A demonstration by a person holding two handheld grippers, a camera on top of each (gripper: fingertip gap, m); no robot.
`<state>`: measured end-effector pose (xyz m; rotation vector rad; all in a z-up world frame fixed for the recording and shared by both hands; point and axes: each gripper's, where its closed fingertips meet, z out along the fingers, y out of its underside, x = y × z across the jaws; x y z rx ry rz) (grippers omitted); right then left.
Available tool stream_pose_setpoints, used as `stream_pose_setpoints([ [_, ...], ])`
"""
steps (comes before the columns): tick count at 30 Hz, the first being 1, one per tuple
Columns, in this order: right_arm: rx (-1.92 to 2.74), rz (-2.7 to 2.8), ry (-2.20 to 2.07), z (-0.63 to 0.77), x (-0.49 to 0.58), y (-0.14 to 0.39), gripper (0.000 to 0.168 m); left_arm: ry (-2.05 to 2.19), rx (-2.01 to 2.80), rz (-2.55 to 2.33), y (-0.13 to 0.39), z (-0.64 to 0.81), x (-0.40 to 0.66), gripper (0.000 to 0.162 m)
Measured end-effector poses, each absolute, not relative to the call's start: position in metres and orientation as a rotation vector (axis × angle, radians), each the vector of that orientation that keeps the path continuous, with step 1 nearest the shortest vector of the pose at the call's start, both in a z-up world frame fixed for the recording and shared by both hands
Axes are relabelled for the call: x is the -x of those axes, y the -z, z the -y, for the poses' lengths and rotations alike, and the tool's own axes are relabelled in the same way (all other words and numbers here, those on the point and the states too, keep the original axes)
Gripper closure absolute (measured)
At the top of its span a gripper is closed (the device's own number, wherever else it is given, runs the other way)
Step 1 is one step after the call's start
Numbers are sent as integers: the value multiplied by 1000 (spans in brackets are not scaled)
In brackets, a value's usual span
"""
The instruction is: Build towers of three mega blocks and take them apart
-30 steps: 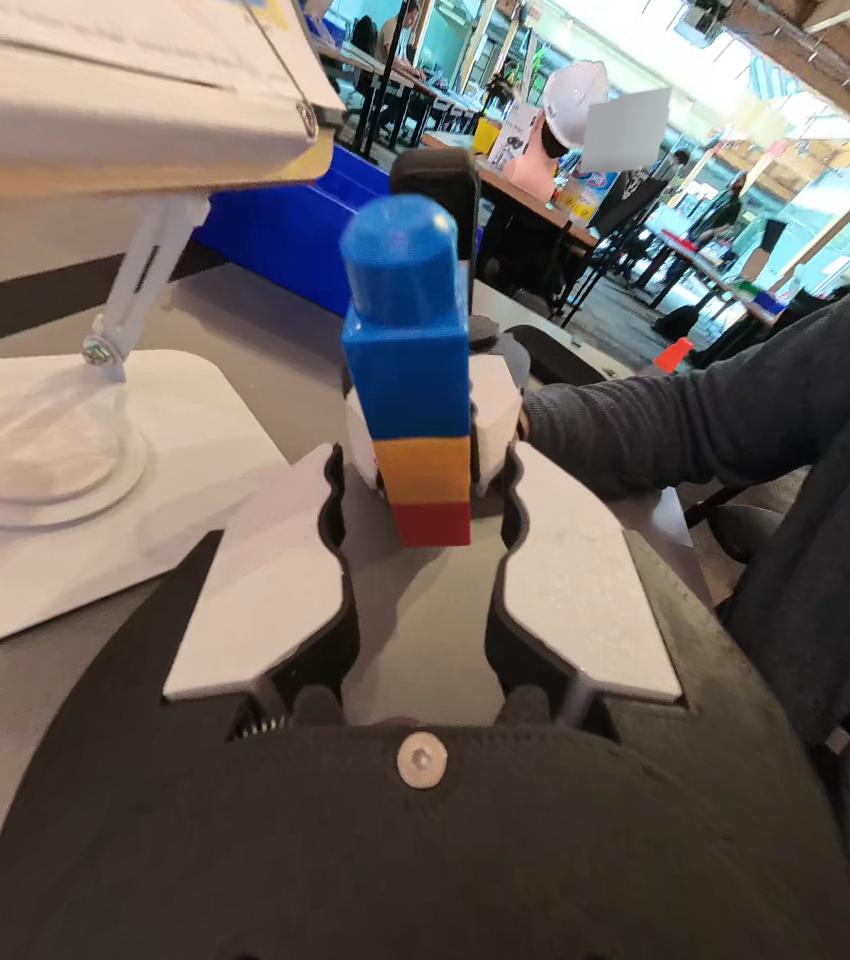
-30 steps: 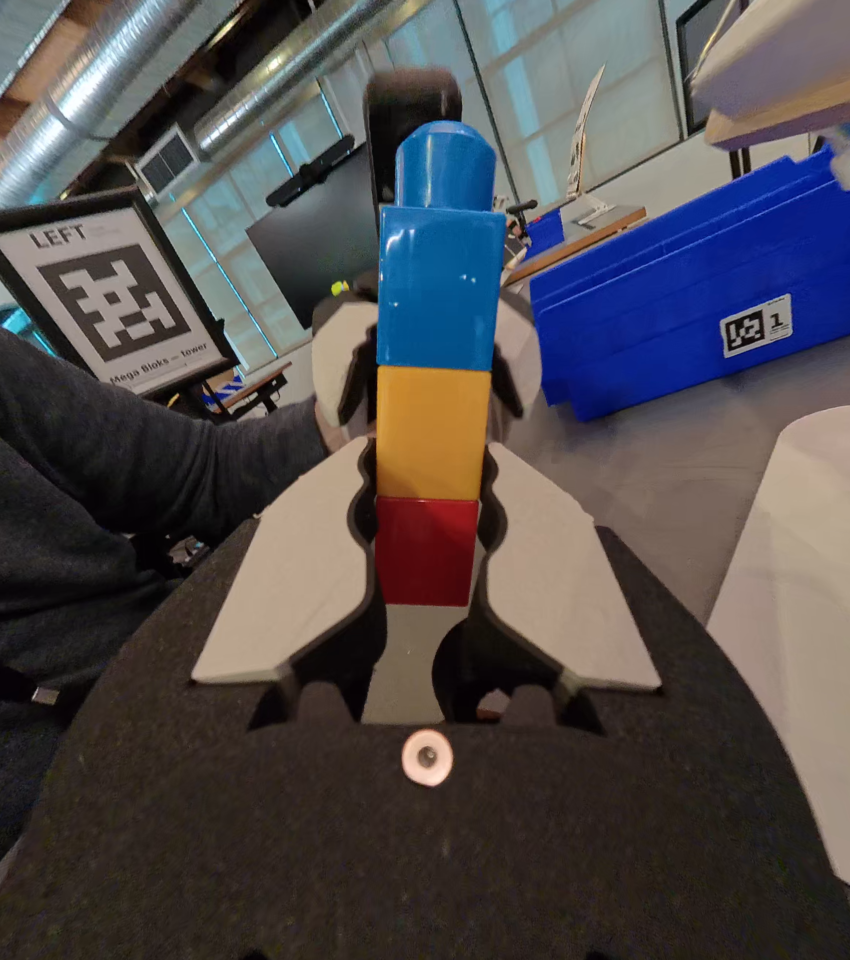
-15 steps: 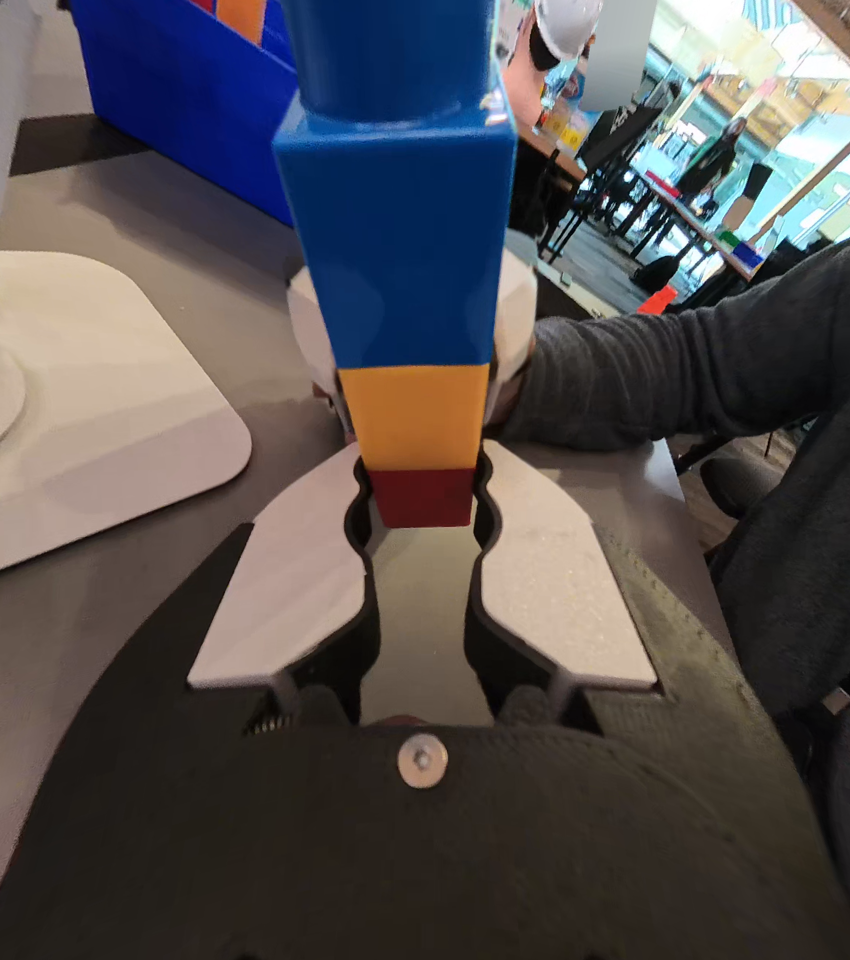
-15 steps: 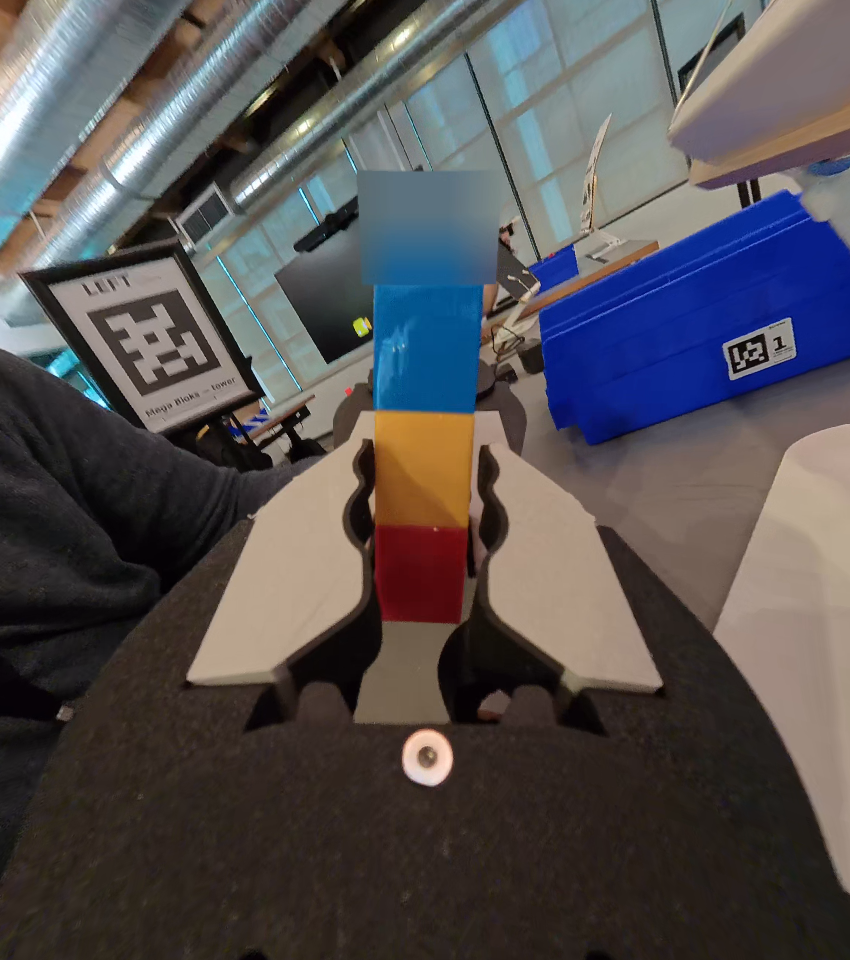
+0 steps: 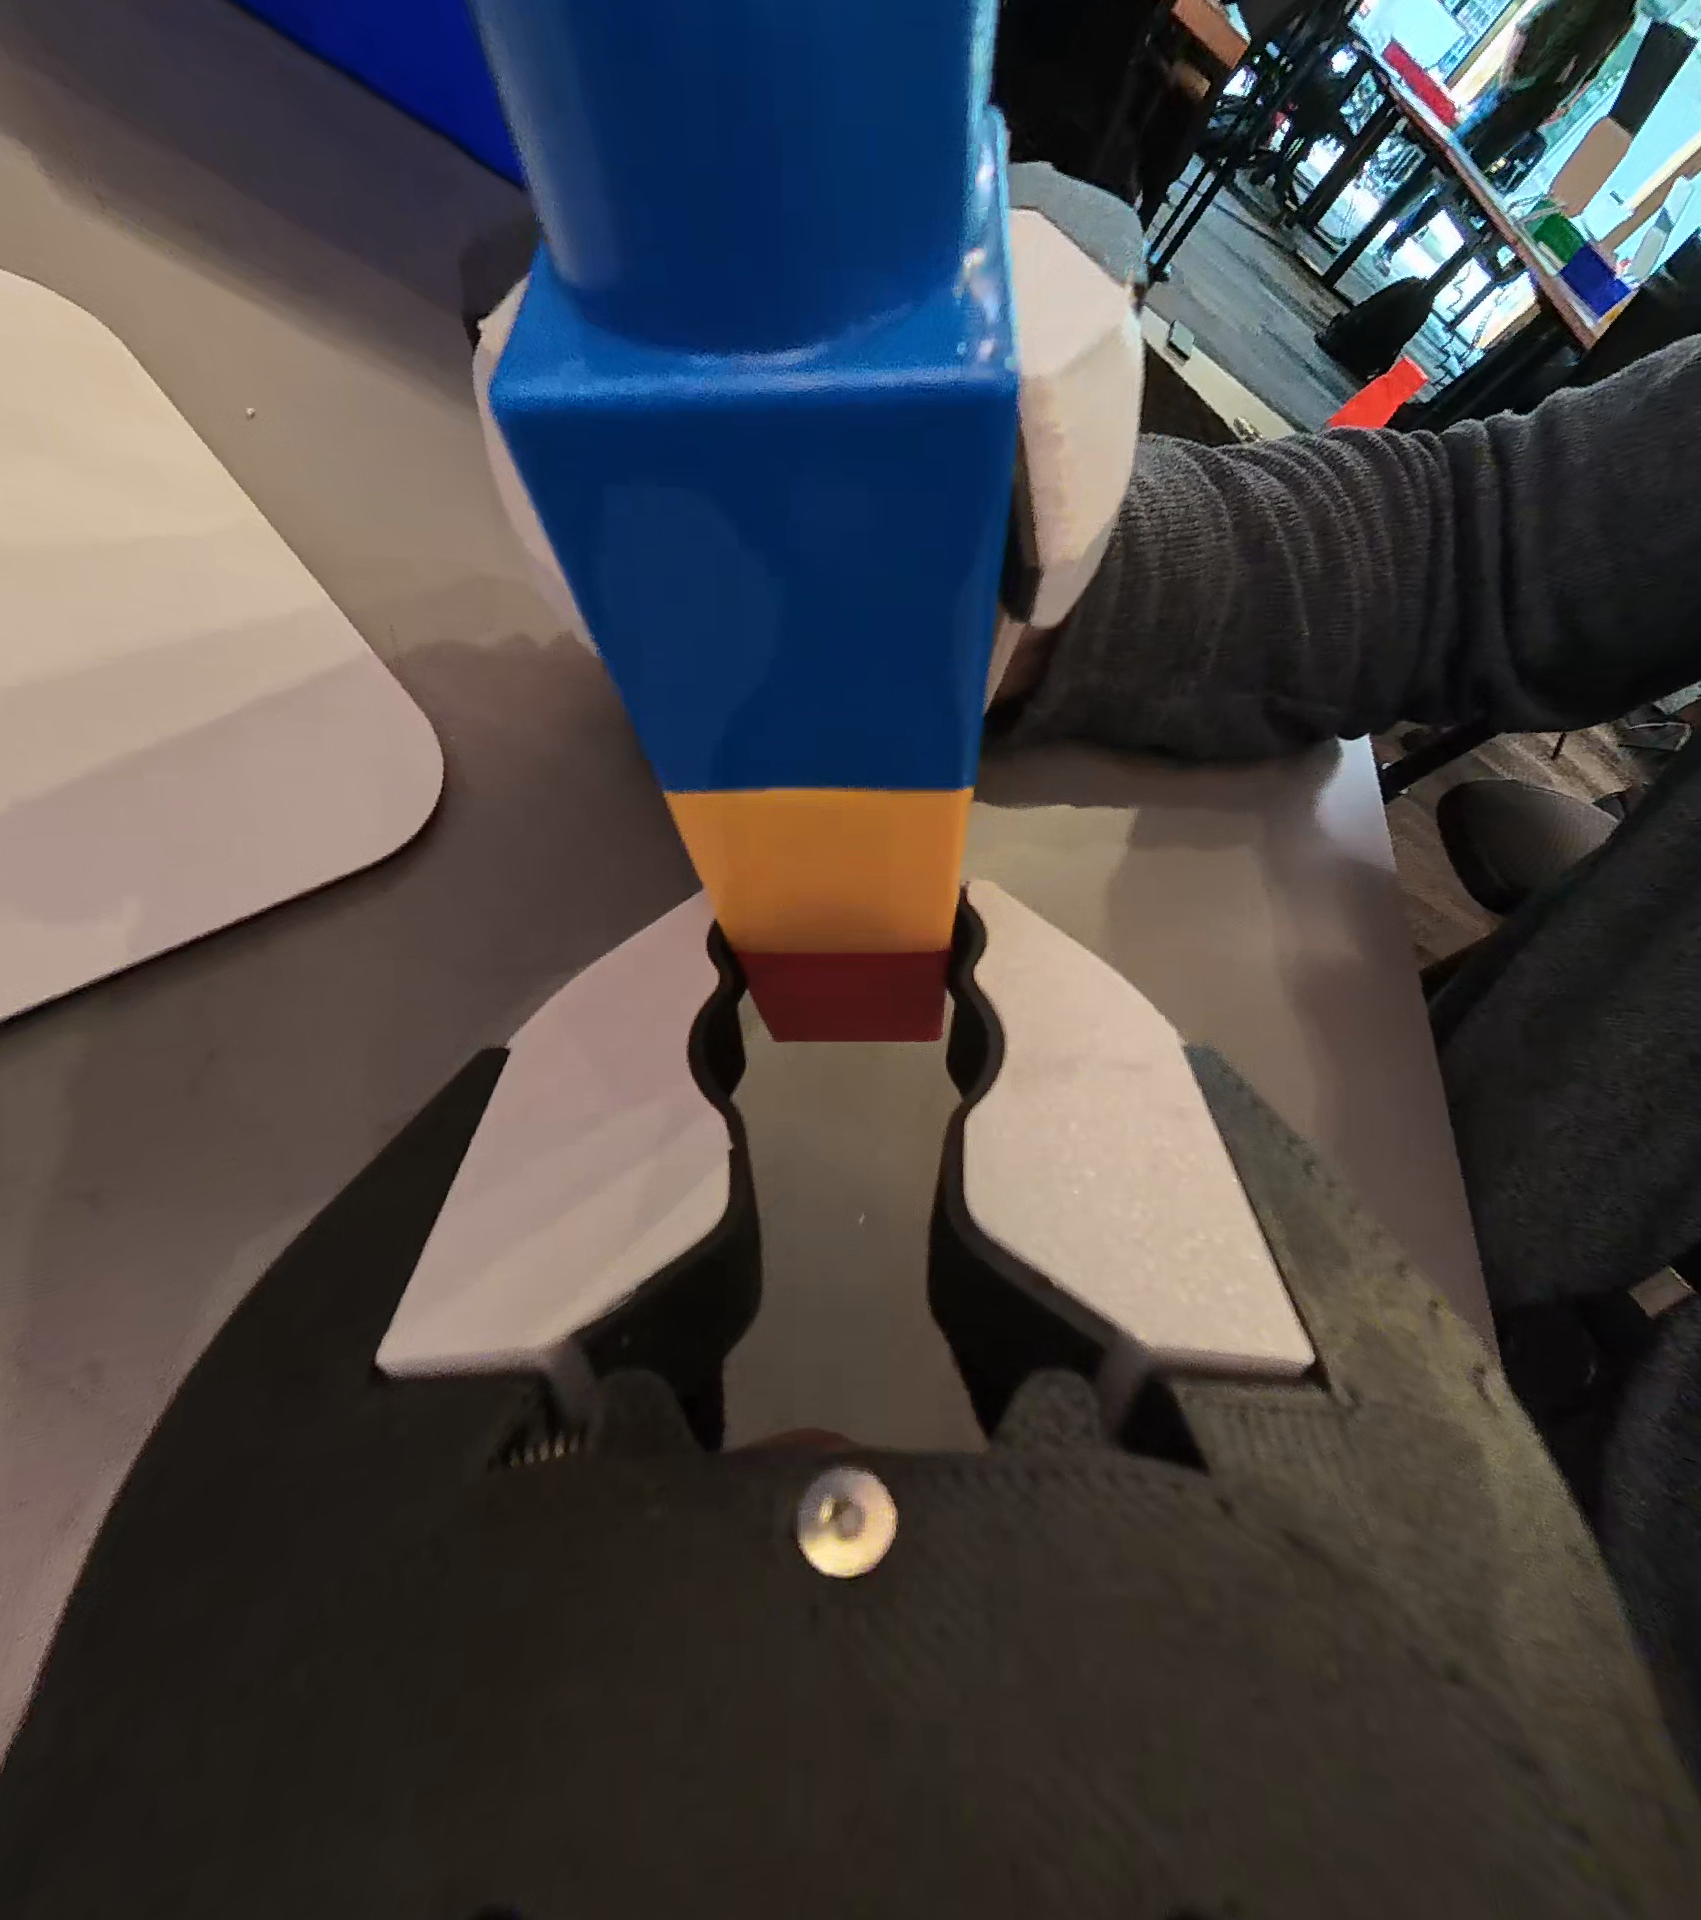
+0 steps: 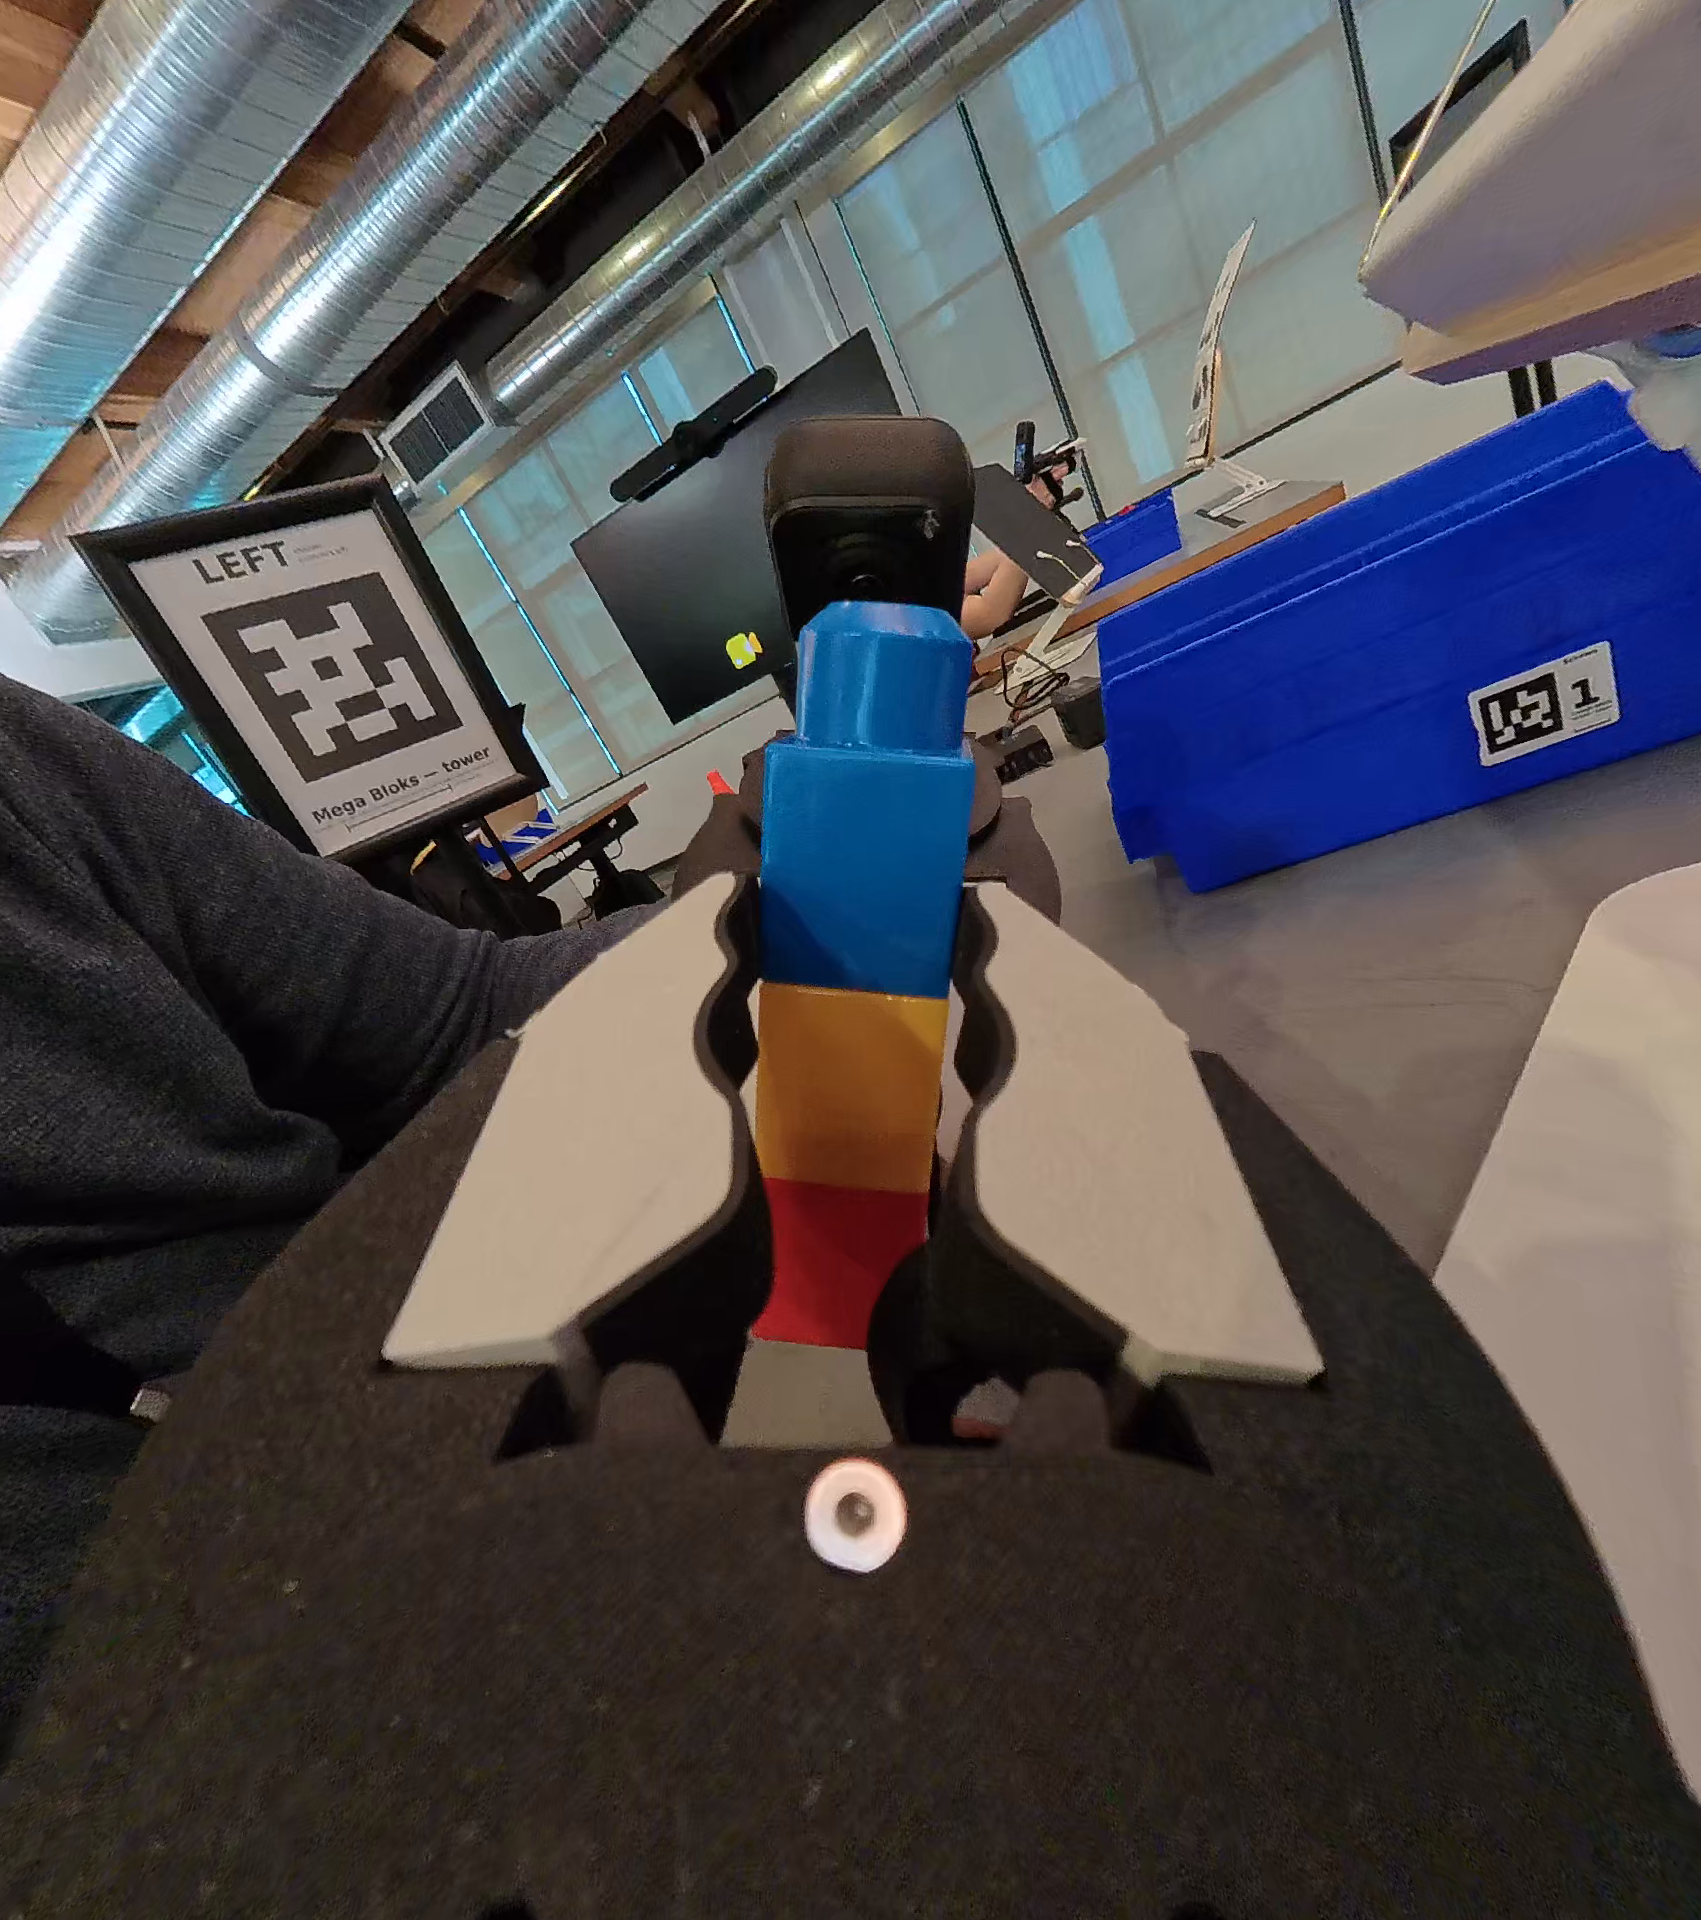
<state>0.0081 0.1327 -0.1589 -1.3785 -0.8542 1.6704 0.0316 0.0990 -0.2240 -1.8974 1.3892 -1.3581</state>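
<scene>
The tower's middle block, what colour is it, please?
Yellow middle block, seen best in the right wrist view.

Each black tool (image 5: 841,935) bears pale grey wavy-edged fingers (image 6: 617,1122), a silver screw (image 5: 846,1522); dark knit sleeve (image 5: 1397,582).

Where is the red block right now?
The red block sits at the tower's bottom under the yellow block, between the right gripper's fingers, on the grey table.

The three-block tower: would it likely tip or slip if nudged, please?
Tall and narrow, the tower would probably tip easily. Its glossy faces look slippery. The right gripper brackets it, likely steadying it.
</scene>
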Motion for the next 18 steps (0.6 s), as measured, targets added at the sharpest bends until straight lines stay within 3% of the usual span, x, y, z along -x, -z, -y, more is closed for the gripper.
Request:
stream_pose_setpoints([
  [9,1352,906,-1645,-125,-3,154,126,1225,1920,-1504,231,-95,-27,126],
  [18,1470,1101,-1463,-113,7,145,132,1222,1834,-1556,222,-85,-33,126],
])
